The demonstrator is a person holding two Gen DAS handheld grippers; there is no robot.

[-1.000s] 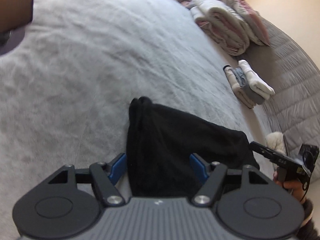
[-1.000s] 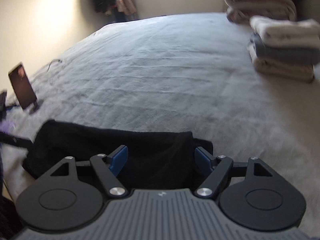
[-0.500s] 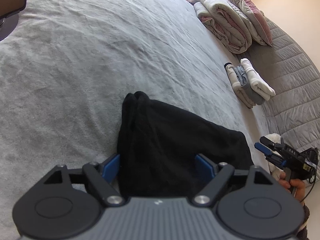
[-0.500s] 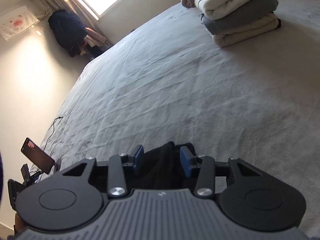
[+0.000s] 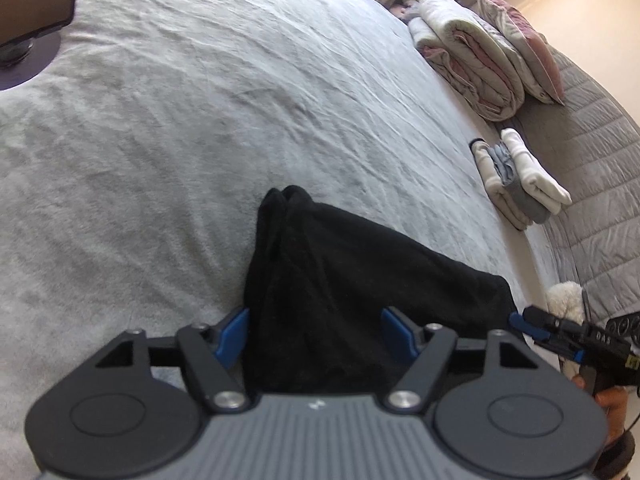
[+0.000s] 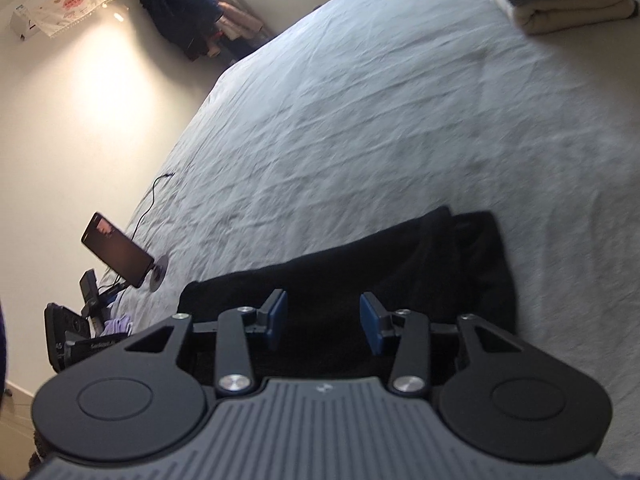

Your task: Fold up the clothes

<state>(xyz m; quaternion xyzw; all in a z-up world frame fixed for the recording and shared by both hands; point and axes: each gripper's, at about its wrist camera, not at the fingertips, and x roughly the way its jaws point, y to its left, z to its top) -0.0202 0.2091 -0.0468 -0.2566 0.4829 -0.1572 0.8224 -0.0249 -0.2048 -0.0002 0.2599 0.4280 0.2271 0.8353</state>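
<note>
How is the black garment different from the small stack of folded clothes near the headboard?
The black garment is one dark piece lying low and loosely bunched, close to the grippers; the folded stack holds several pale cream, grey and white pieces in tidy layers, farther away. Both rest on the grey bed cover.

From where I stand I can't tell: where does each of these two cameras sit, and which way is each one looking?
Left wrist view: rides on the left tongs, looking down along them at the black garment on the grey bed cover; their jaws are closing with the cloth between them. A hand with the right tongs shows at the right edge.
Right wrist view: rides on the right tongs, jaws apart over the same garment, facing the window wall and a phone on a stand.
Shared: the garment, the bed cover, the folded clothes stack.
</note>
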